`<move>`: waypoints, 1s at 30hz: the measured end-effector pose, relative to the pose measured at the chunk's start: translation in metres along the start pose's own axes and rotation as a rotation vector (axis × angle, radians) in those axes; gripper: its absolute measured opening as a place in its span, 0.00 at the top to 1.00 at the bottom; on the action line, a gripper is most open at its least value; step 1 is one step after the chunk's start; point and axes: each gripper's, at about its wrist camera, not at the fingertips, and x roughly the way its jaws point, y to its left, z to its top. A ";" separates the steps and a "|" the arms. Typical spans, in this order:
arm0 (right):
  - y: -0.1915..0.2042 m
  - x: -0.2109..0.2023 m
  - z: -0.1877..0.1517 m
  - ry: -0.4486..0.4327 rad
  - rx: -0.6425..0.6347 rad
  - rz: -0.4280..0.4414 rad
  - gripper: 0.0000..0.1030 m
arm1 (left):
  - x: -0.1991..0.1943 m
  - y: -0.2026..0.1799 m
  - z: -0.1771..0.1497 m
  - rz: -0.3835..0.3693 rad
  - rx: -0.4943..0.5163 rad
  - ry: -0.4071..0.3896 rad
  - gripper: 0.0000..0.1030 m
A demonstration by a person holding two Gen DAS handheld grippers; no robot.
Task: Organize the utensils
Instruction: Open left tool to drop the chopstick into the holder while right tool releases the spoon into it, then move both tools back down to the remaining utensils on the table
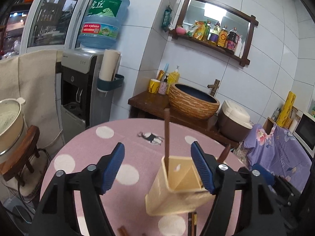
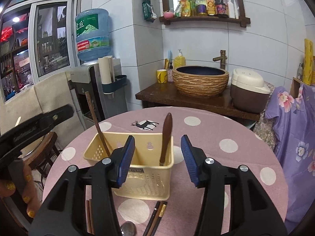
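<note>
The left gripper (image 1: 157, 165) is standing with its blue pads spread wide and nothing pressed between them; the near end of the yellow utensil holder (image 1: 173, 188) is sitting in the gap, close against the pad at three o'clock, though whether that pad touches it I cannot tell. The right gripper (image 2: 157, 157) is also holding its jaws apart and empty, hovering over the holder (image 2: 137, 169) near its front wall.

A thin brown stick (image 1: 167, 137) is standing upright in the holder at the left gripper's twelve o'clock; from the right wrist the same stick (image 2: 96, 125) is leaning toward eleven o'clock in the holder's left compartment. A dark wooden handle (image 2: 166, 137) is leaning in the right compartment at twelve o'clock.

At six o'clock of the right gripper, dark chopsticks (image 2: 156, 218) and a metal spoon (image 2: 128, 229) are lying on the pink dotted tablecloth (image 2: 236, 157) in front of the holder. At nine o'clock, a hand (image 2: 17, 194) is gripping the other tool.
</note>
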 end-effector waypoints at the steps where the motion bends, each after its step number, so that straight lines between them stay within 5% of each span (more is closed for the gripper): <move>1: -0.002 -0.004 -0.003 0.002 0.007 -0.008 0.51 | -0.005 0.005 -0.005 0.004 -0.008 0.008 0.26; 11: -0.007 -0.027 -0.064 0.111 0.002 -0.055 0.49 | -0.016 0.047 -0.087 0.097 0.043 0.233 0.28; 18: -0.003 -0.019 -0.116 0.230 0.001 -0.074 0.49 | -0.014 0.069 -0.134 0.116 0.014 0.373 0.47; 30: 0.007 0.003 -0.165 0.386 0.033 -0.058 0.49 | -0.002 0.046 -0.169 0.096 0.060 0.446 0.52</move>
